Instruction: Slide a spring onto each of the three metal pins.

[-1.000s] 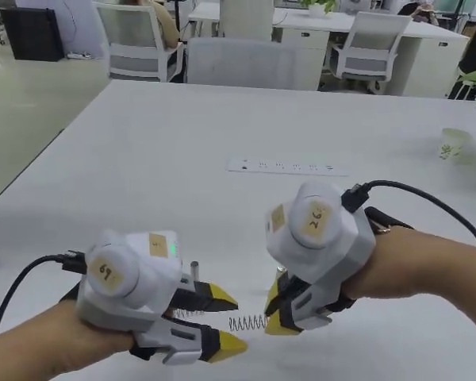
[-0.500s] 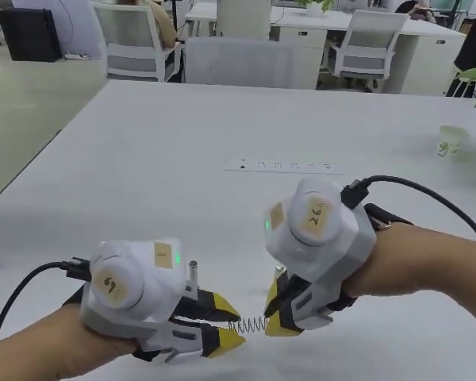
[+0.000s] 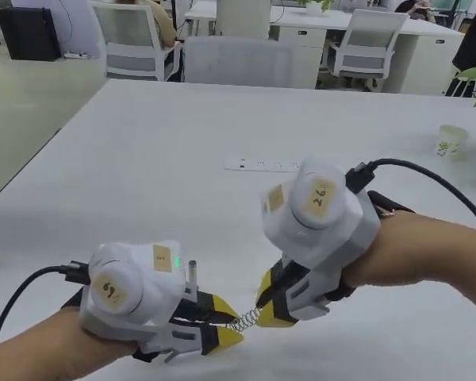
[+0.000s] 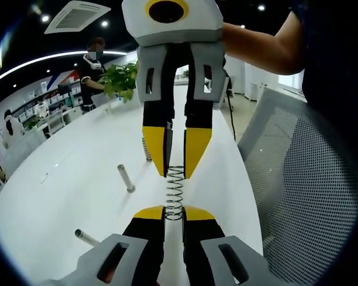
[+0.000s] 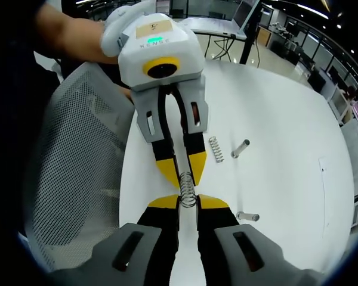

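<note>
A small steel spring (image 3: 244, 319) hangs just above the white table (image 3: 182, 151), stretched between both grippers. My left gripper (image 3: 228, 321) is shut on one end, and my right gripper (image 3: 262, 311) is shut on the other. In the left gripper view the spring (image 4: 174, 190) runs from my left gripper (image 4: 174, 213) up to the right gripper (image 4: 176, 170). Two metal pins (image 4: 126, 177) (image 4: 86, 237) stand to the left there. The right gripper view shows the held spring (image 5: 188, 189), a loose spring (image 5: 215, 149) lying on the table and two pins (image 5: 240, 148) (image 5: 247, 216).
One upright pin (image 3: 193, 274) stands just behind the left gripper. A white power strip (image 3: 262, 165) lies mid-table and a paper cup (image 3: 450, 143) sits at the far right. Office chairs (image 3: 238, 63) line the far edge. Cables trail from both grippers.
The left gripper was open a second ago; it moved toward the spring held by the right gripper and shut on its free end. The right gripper lifted slightly.
</note>
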### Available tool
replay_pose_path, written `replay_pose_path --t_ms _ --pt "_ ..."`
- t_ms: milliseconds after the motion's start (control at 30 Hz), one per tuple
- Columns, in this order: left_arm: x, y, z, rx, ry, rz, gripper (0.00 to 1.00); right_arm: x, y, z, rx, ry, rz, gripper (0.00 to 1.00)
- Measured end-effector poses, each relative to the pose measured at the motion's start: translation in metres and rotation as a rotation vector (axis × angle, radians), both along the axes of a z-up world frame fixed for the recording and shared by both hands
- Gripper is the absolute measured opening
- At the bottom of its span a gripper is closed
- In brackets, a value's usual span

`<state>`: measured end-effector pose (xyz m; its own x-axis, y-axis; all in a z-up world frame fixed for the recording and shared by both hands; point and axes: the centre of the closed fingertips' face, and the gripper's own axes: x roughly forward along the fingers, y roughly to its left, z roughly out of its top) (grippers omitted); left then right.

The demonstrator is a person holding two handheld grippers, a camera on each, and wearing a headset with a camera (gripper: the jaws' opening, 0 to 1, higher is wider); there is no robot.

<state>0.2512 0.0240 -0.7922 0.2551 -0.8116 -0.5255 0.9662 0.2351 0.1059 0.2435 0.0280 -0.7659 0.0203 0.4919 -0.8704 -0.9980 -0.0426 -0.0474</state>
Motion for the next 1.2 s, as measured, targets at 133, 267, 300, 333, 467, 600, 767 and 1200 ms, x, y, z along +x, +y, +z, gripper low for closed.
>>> replay_pose_path --t_ms 133,267,300,333,467,600,767,1200 --pt "0.000 -0.003 0.002 -0.012 -0.001 -0.002 0.02 -0.002 0.007 0.009 0.021 -0.012 0.012 0.08" --pt "0.001 -0.003 0.005 -0.017 -0.009 0.001 0.02 -0.002 0.010 0.011 0.026 -0.023 0.019 0.08" --pt "0.001 -0.003 0.005 -0.017 -0.010 0.002 0.02 -0.001 0.010 0.011 0.026 -0.025 0.019 0.08" --pt "0.001 -0.003 0.006 -0.017 -0.013 0.004 0.02 -0.001 0.010 0.011 0.027 -0.025 0.020 0.08" --pt "0.000 -0.002 0.005 -0.017 -0.011 0.003 0.02 -0.001 0.009 0.010 0.030 -0.018 0.019 0.08" --pt "-0.001 -0.002 0.004 -0.017 -0.011 -0.001 0.02 -0.001 0.009 0.009 0.045 -0.004 0.011 0.08" --pt "-0.001 -0.002 0.008 -0.035 -0.012 0.006 0.02 -0.001 0.010 0.007 0.060 0.007 0.002 0.09" --pt "0.000 -0.007 0.021 -0.096 -0.008 0.018 0.02 0.000 0.014 0.006 0.105 0.028 -0.028 0.09"
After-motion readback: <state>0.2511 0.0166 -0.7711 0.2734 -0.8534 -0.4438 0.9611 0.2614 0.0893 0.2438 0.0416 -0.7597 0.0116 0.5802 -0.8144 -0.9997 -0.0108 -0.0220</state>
